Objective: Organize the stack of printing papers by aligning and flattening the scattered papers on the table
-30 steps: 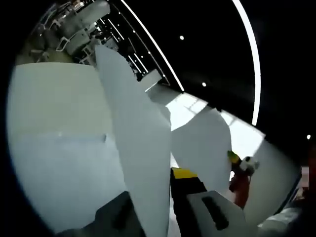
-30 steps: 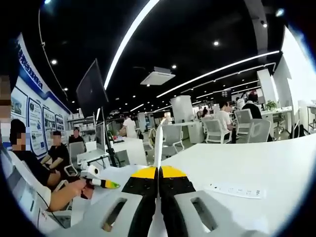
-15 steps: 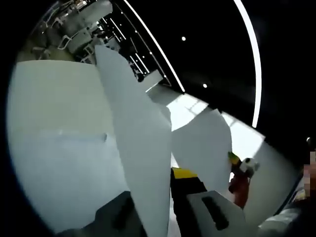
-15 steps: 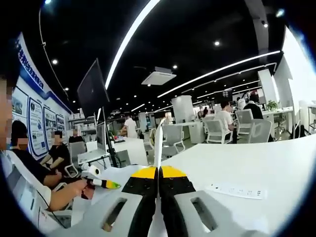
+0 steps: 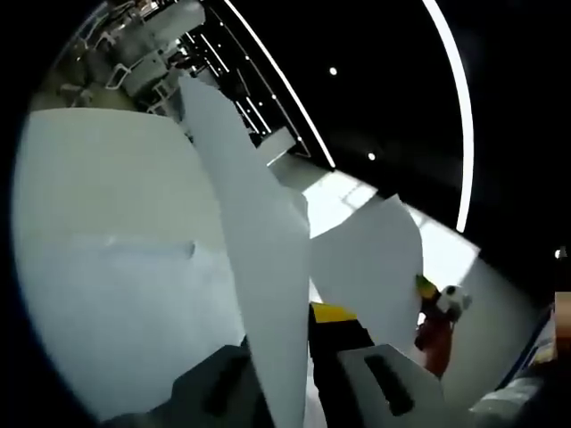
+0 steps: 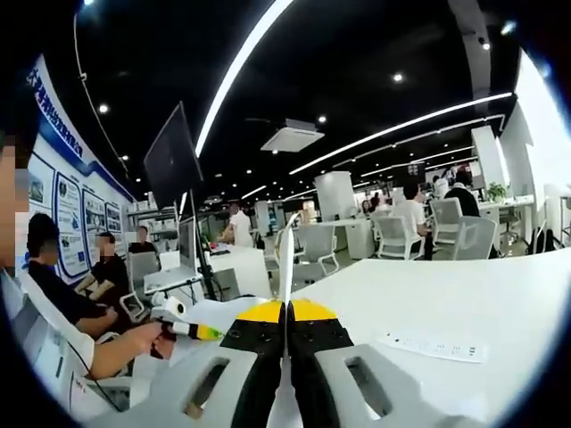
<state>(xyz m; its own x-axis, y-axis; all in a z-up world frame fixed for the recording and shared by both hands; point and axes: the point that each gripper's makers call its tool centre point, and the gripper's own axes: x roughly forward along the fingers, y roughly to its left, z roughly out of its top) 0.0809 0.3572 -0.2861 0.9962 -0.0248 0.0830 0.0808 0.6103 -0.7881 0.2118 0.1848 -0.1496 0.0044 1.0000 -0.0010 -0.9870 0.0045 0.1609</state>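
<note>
- Left gripper (image 5: 299, 357) pinches a white paper sheet (image 5: 259, 267) that stands up over the white tabletop (image 5: 107, 223).
- Right gripper (image 6: 286, 332) is clamped on a thin paper edge (image 6: 286, 259) above the tabletop (image 6: 464, 294).

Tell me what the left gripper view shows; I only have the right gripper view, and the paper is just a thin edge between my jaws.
Observer: In the left gripper view the paper shows its broad white face, rising from the left gripper up across the picture.
Operator: Is the left one actually gripping it?
Observer: It looks so; the sheet runs down between that gripper's jaws, which stand close on it.
Operator: Any more paper over there?
Observer: Yes, a second white sheet stands behind the first, to its right in that view.
Operator: And the table on that side?
Observer: The white table spreads out left of the sheet in that view.
</note>
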